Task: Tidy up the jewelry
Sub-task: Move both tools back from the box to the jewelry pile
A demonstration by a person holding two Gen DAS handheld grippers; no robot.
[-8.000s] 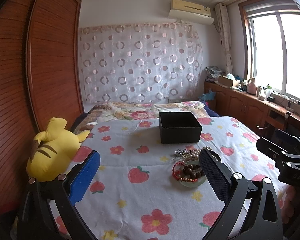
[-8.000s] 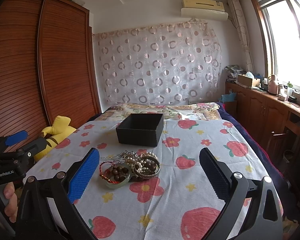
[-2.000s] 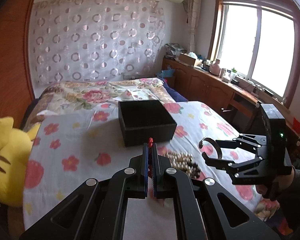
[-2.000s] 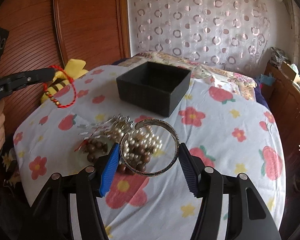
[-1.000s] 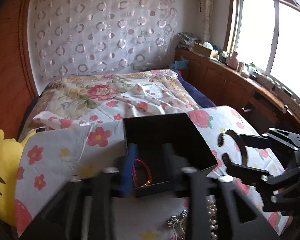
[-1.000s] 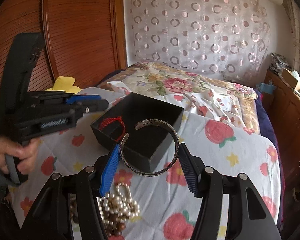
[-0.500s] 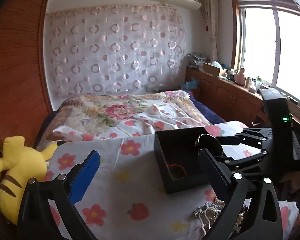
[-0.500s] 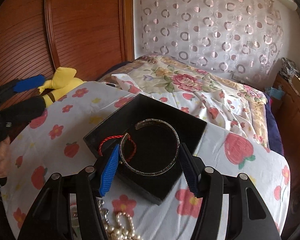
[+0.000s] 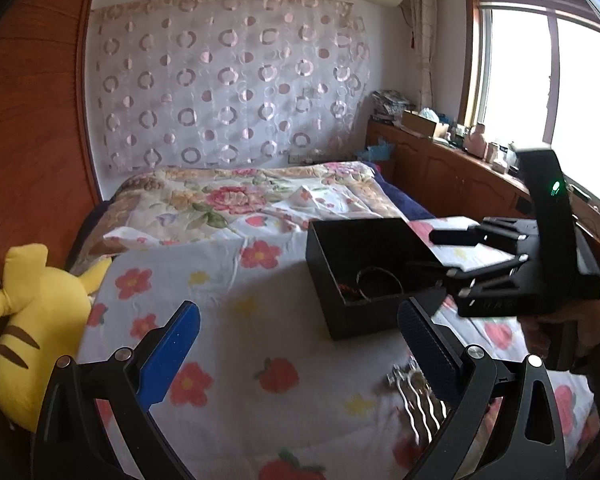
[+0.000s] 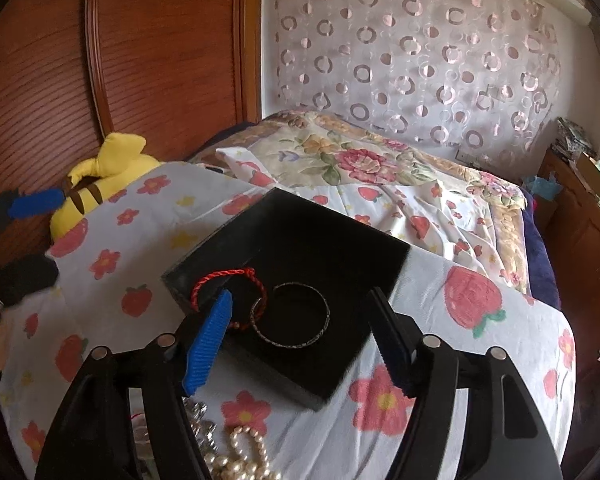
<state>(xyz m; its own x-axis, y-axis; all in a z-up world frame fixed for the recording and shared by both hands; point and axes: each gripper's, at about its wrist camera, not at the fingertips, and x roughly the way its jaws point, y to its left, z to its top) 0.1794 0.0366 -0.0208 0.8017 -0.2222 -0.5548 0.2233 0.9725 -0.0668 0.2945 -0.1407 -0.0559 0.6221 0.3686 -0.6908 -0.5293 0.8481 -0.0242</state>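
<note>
An open black box (image 10: 332, 236) sits on the flowered bedsheet; it also shows in the left wrist view (image 9: 364, 236). Inside it lie a red cord bracelet (image 10: 220, 280) and a silver bangle (image 10: 324, 320), the bangle also visible in the left wrist view (image 9: 380, 274). My right gripper (image 10: 300, 332) is open and empty just above the box's near side. My left gripper (image 9: 300, 344) is open and empty, to the left of the box. A pearl strand (image 10: 240, 460) and silver chain pieces (image 9: 416, 400) lie on the sheet in front of the box.
A yellow plush toy (image 9: 32, 320) lies at the bed's left edge by the wooden wardrobe (image 10: 140, 60). A floral quilt (image 9: 228, 200) covers the bed's far end. A wooden counter (image 9: 460, 184) with clutter runs under the window on the right.
My right gripper has opened and let the silver bangle drop into the box beside the red bracelet. My left gripper has drawn back to the left, still open.
</note>
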